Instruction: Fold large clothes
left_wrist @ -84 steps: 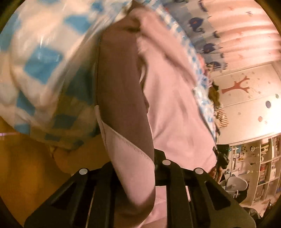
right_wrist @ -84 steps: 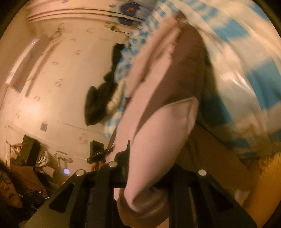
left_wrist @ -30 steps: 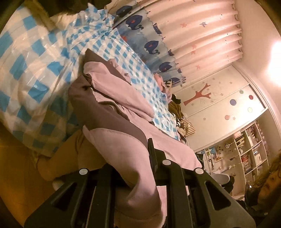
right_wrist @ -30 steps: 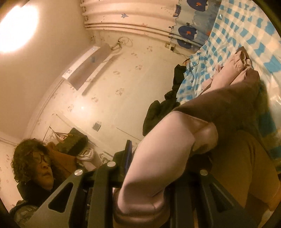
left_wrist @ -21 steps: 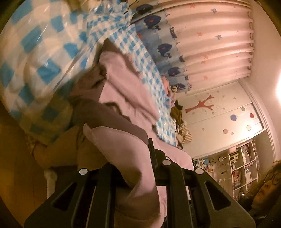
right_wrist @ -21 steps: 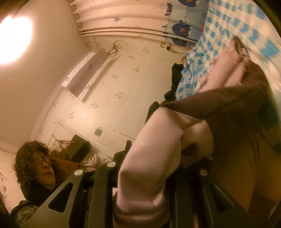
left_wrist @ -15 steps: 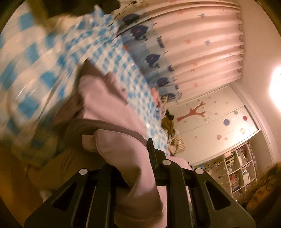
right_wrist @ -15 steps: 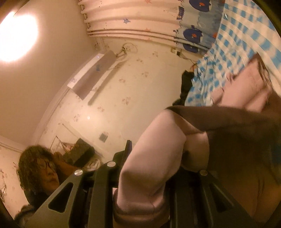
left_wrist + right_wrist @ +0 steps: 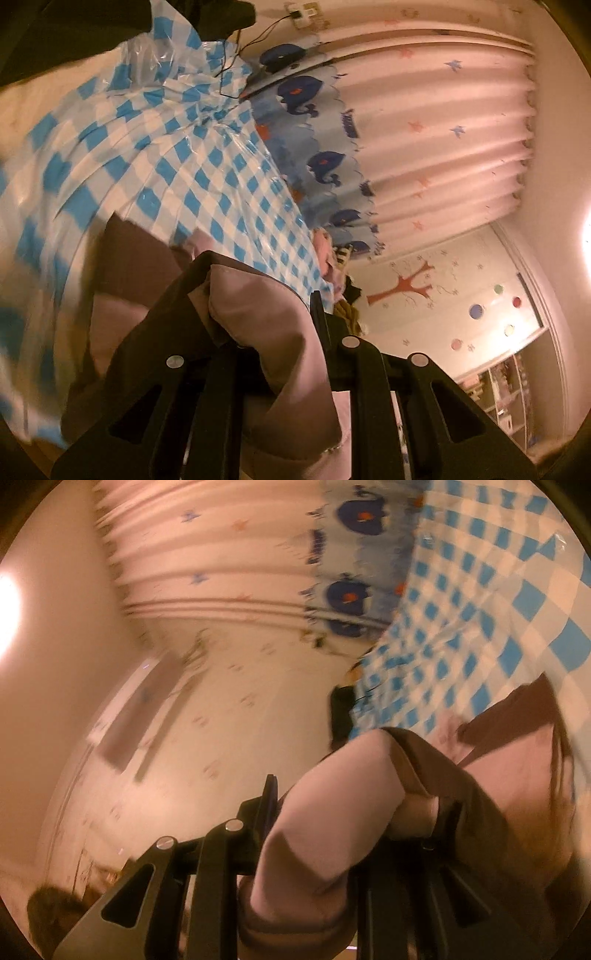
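In the left wrist view the left claw (image 9: 280,354) is clamped tight on a fold of the pink and brown garment (image 9: 266,325). The cloth bunches up between the two black fingers and spills over them toward 6 o'clock, its pink hem hanging past the claw's frame. From the grip, the garment's brown panel runs out toward 10 o'clock, and a further pink part lies at 9 o'clock, blurred. Beyond it, from 9 to 12 o'clock, spreads the blue-and-white checked sheet (image 9: 192,158), glossy like plastic, which the far end of the garment rests on. At 1 to 3 o'clock hangs a pink curtain (image 9: 443,140) with a blue whale border, and at 4 o'clock a wall with a red tree decal (image 9: 406,286) and coloured dots.

In the right wrist view the right claw (image 9: 354,827) is likewise closed on the garment (image 9: 325,830), a thick pink roll gripped between the fingers with a brown band crossing above it. The cloth stretches away toward 3 o'clock, onto the checked sheet (image 9: 480,620) filling 1 to 3 o'clock. The curtain (image 9: 236,542) sits at 11 to 12 o'clock, a pale patterned wall (image 9: 229,709) at 9 o'clock, all smeared by blur. At 7 o'clock a person's dark curly hair (image 9: 51,915) shows dimly.
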A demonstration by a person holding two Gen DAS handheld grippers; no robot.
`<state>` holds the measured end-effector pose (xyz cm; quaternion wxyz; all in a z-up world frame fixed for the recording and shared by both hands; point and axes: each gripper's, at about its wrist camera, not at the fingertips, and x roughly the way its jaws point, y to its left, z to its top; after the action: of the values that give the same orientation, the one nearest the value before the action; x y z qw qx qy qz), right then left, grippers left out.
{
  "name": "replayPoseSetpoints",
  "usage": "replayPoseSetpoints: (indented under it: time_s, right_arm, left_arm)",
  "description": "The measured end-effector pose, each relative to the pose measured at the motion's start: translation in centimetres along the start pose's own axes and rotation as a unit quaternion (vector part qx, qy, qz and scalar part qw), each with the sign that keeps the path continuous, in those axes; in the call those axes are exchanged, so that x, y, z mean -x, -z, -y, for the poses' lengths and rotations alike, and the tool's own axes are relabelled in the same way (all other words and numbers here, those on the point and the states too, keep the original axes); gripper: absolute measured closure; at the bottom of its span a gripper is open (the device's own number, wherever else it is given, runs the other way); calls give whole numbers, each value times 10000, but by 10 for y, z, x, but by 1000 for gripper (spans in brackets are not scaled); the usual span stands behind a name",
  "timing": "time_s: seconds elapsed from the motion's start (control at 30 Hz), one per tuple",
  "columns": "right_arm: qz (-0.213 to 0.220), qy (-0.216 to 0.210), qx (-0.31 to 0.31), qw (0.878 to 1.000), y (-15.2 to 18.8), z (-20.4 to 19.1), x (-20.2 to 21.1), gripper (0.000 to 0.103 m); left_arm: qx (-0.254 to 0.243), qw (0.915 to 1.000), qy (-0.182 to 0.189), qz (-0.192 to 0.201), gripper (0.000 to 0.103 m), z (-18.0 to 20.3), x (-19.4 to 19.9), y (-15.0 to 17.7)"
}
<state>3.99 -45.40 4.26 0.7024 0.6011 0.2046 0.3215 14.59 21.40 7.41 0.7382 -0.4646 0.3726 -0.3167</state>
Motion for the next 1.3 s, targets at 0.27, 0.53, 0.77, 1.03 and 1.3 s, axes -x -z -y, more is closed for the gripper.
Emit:
replayPoseSetpoints:
  time_s: [0.27,0.53,0.77,1.03,1.3]
  right_arm:
    - [104,1131,-902,9894,-53,119,-46,81]
    - [-239,1476,-1561,9764,-67,165,-60,70]
    - [26,1241,-1042,9868,-68,107,-45,11]
    - [-527,2867,1137,9498,-36,35,-89,11]
    - [-1198,4284,2779,8514,-9,40,-180,11]
  left_arm:
    - [603,9925,-1066,-40,90,-85,-105,-55]
    - [1265,9809,-1459,-232,85,-160,-140,-55]
    - [1371,9889,-570,83,38,-105,-110,-71]
    - [777,9928,-422,814,17,-43,-98,-73]
    - [-2260,9509,-2106,205,17,23,-173,-31]
